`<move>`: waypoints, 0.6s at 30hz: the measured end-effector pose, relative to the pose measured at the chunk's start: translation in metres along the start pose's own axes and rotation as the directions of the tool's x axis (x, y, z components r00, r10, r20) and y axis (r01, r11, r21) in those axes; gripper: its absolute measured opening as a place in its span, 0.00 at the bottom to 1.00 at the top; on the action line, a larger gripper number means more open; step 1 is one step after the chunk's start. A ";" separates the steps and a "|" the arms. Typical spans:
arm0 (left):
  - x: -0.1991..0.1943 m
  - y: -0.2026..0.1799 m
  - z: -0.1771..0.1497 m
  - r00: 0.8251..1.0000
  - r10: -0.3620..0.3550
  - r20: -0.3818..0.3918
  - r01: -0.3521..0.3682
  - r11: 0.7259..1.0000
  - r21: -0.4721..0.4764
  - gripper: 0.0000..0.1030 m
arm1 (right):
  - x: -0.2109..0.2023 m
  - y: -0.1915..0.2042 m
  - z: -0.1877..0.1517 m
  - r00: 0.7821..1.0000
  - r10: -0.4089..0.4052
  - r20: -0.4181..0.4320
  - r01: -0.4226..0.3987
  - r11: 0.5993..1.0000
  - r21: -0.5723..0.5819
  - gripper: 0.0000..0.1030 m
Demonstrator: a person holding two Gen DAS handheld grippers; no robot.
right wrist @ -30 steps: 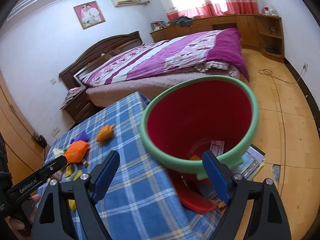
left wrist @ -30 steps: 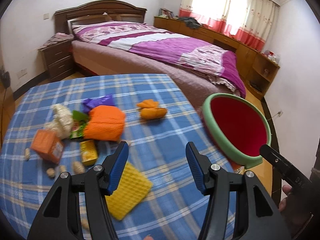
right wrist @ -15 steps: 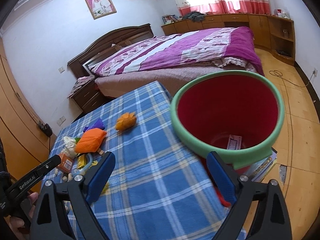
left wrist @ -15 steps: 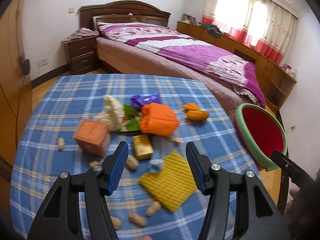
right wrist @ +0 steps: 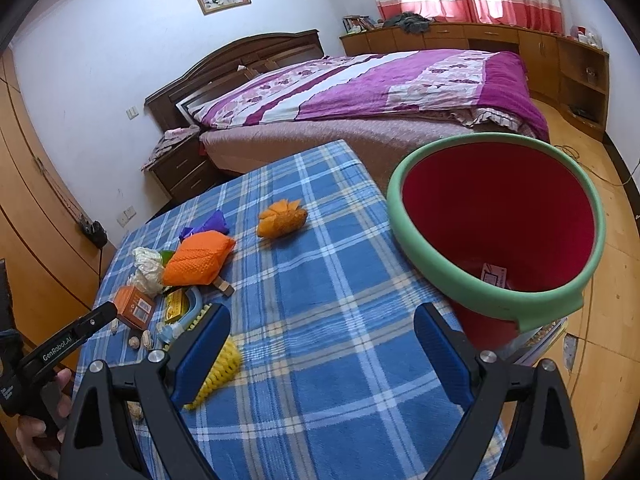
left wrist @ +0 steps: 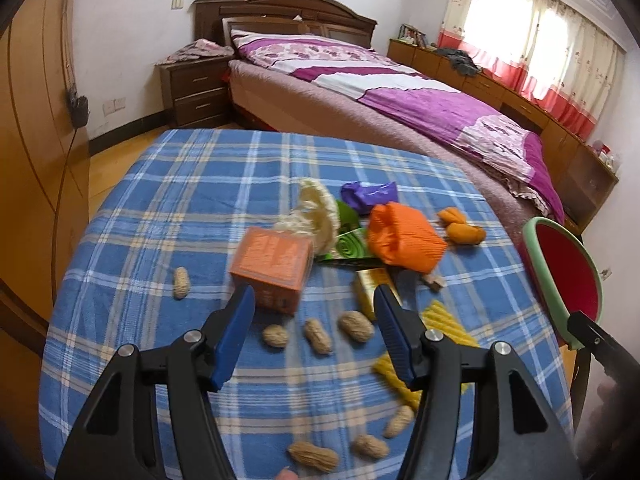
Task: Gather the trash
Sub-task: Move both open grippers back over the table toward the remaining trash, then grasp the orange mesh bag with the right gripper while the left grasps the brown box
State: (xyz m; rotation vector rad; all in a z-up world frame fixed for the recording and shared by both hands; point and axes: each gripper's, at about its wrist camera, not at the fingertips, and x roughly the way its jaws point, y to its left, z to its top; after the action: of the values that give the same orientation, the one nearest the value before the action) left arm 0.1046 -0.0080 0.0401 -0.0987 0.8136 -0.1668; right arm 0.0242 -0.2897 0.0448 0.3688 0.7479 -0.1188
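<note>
Trash lies on a blue plaid table: an orange box, an orange mesh bag, white crumpled paper, a purple wrapper, orange peel, a yellow packet, a yellow foam net and several peanuts. My left gripper is open and empty, just above the peanuts in front of the orange box. My right gripper is open and empty over the table's right part. A red bin with a green rim stands beside the table's right edge.
A bed with a purple cover stands behind the table, with a nightstand at its left. Wooden cabinets run under the window. Wooden wardrobe doors are at the left. The bin holds a small paper slip.
My left gripper has swung left, from the yellow foam net to the peanuts and orange box. My right gripper has turned left, so the bin now sits further right in its view.
</note>
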 end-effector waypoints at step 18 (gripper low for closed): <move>0.037 0.027 0.008 0.999 0.012 -0.050 -0.013 1.000 -0.014 0.70 | 0.018 0.026 0.007 1.000 -0.010 -0.026 0.009 0.999 -0.052 0.93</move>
State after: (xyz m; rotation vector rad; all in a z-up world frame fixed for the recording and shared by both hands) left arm 0.1384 0.0117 0.0148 -0.1029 0.8649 -0.1521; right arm 0.0480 -0.2674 0.0448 0.3180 0.7774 -0.1034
